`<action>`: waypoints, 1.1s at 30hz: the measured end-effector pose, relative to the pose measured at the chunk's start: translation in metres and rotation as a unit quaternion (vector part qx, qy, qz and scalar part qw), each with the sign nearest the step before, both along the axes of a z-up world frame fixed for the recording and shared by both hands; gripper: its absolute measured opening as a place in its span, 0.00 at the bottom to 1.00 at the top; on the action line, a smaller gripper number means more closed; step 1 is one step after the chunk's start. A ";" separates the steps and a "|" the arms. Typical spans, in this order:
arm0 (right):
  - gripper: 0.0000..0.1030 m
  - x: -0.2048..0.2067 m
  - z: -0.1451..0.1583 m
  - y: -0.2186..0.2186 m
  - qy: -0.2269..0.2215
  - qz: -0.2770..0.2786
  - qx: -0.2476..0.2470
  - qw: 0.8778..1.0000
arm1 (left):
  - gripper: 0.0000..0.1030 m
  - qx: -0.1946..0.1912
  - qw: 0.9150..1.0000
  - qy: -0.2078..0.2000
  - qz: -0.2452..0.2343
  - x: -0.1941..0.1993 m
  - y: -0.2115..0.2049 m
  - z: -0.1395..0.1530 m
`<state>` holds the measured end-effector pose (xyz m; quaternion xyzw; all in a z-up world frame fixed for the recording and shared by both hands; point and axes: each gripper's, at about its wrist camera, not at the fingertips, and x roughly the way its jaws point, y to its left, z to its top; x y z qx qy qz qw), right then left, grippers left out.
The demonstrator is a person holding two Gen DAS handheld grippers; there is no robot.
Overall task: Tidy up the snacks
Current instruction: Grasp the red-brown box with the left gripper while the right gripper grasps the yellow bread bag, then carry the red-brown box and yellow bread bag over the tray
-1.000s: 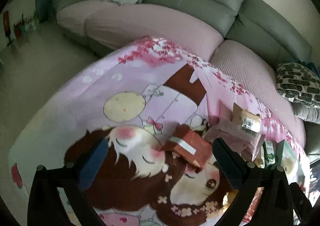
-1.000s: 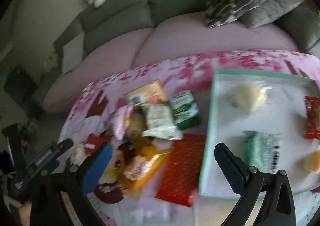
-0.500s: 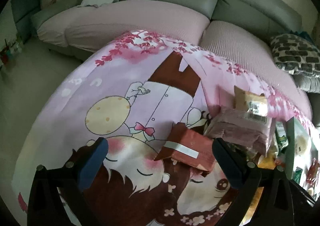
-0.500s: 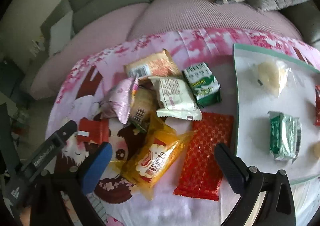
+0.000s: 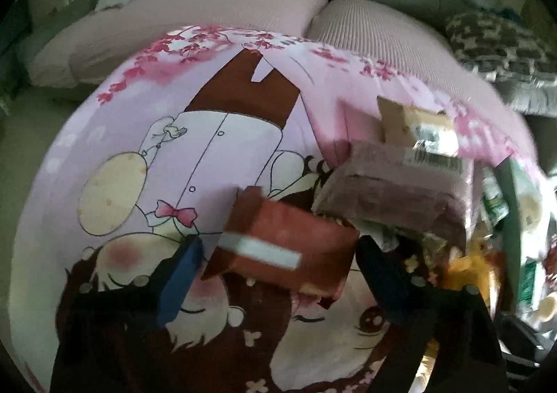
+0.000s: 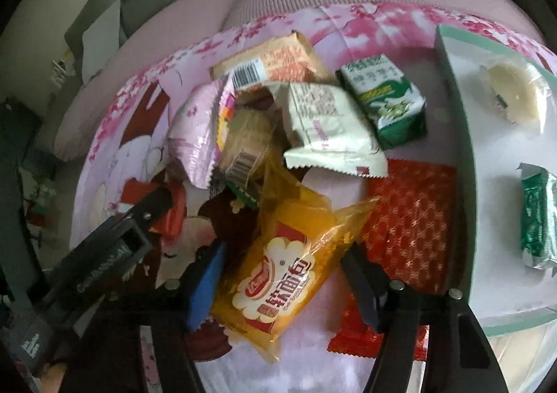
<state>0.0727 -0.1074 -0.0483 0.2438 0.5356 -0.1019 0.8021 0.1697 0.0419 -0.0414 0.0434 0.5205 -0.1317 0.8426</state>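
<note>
Both tools are pointed down at a surface covered with a pink cartoon cloth (image 5: 222,135).

The left tool (image 5: 278,274) is seen with its jaws closing around a red packet (image 5: 289,246). The packet lies between the two pads, just above them toward 12 o'clock. Whether the pads touch it cannot be told, as the picture is blurred. A pale purple packet (image 5: 393,194) is found at 2 o'clock from the red one, touching its corner.

The right tool (image 6: 283,285) is seen with its jaws closing around a yellow bread packet (image 6: 285,267). The packet lies flat between the pads, and small gaps are seen at both sides. A red patterned packet (image 6: 407,218) lies at 3 o'clock, partly under the right pad. More snacks are piled at 12 o'clock. A white tray with a green rim (image 6: 466,184) is placed at 3 o'clock, with a green packet (image 6: 538,218) in it.
</note>
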 end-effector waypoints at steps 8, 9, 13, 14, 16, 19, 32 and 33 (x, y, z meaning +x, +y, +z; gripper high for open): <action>0.51 0.000 0.000 0.001 -0.010 0.007 -0.013 1.000 | 0.72 0.009 1.000 -0.006 -0.006 -0.001 0.000 0.000; 0.50 -0.001 0.000 0.001 -0.011 0.005 -0.012 1.000 | 0.71 0.011 1.000 -0.007 -0.007 -0.002 -0.001 0.000; 0.47 -0.005 -0.001 -0.002 -0.014 0.007 -0.011 1.000 | 0.69 0.015 1.000 -0.007 -0.006 -0.003 -0.002 0.001; 0.47 -0.007 0.000 -0.002 -0.015 0.009 -0.013 1.000 | 0.69 0.015 1.000 -0.007 -0.005 -0.003 -0.002 0.002; 0.47 -0.010 0.001 -0.003 -0.016 0.011 -0.014 1.000 | 0.69 0.013 1.000 -0.006 0.001 -0.004 -0.001 0.003; 0.45 -0.015 0.003 -0.004 -0.018 0.007 -0.015 1.000 | 0.68 0.006 1.000 -0.010 0.010 -0.004 0.002 0.007; 0.42 -0.047 0.035 -0.018 -0.065 -0.006 -0.004 0.998 | 0.68 -0.005 0.997 -0.070 0.030 -0.025 0.003 0.057; 0.42 -0.050 0.039 -0.020 -0.072 -0.008 -0.004 0.997 | 0.68 -0.006 0.997 -0.074 0.031 -0.027 0.003 0.061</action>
